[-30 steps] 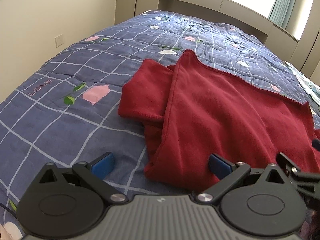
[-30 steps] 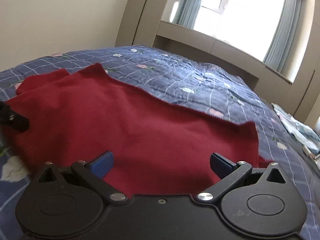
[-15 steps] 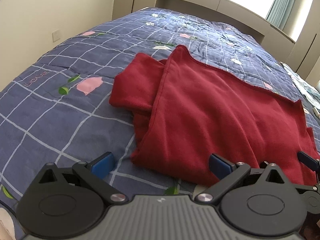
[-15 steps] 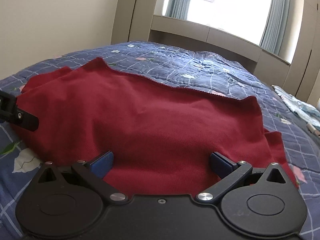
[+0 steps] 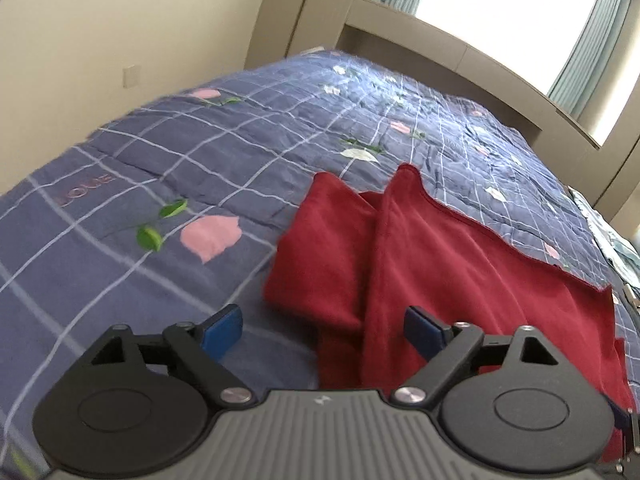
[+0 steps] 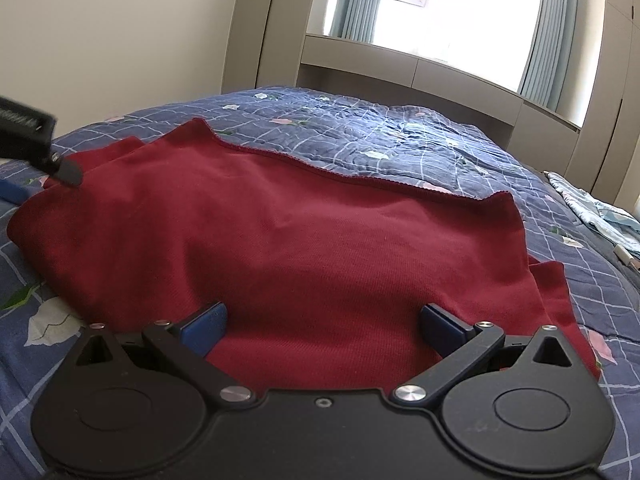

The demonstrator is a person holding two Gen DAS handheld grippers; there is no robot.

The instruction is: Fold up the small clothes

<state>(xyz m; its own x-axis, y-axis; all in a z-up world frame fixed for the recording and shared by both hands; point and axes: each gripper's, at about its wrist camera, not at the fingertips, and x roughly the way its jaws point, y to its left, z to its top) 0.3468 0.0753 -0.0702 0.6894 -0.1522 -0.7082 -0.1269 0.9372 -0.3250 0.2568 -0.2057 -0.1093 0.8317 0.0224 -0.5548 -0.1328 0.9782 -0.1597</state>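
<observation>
A dark red garment (image 5: 460,272) lies spread on the blue checked bedspread (image 5: 160,168), with a folded sleeve part sticking out at its left end. My left gripper (image 5: 322,328) hovers over that left end. Its jaws are closing, and the garment's edge shows between the blue pads without either pad pressing on it. In the right wrist view the garment (image 6: 320,240) fills the middle. My right gripper (image 6: 322,328) is held open just above its near edge, holding nothing. A black finger (image 6: 66,170) of the left gripper shows at the far left.
The bedspread (image 6: 400,140) runs back to a beige ledge (image 6: 400,64) under a bright window. A light blue cloth (image 6: 600,216) lies at the bed's right edge. A cream wall with a socket (image 5: 131,76) stands to the left.
My left gripper has shifted left, so the garment now sits further right in its view, and its pads stand slightly closer together. The right gripper has hardly moved.
</observation>
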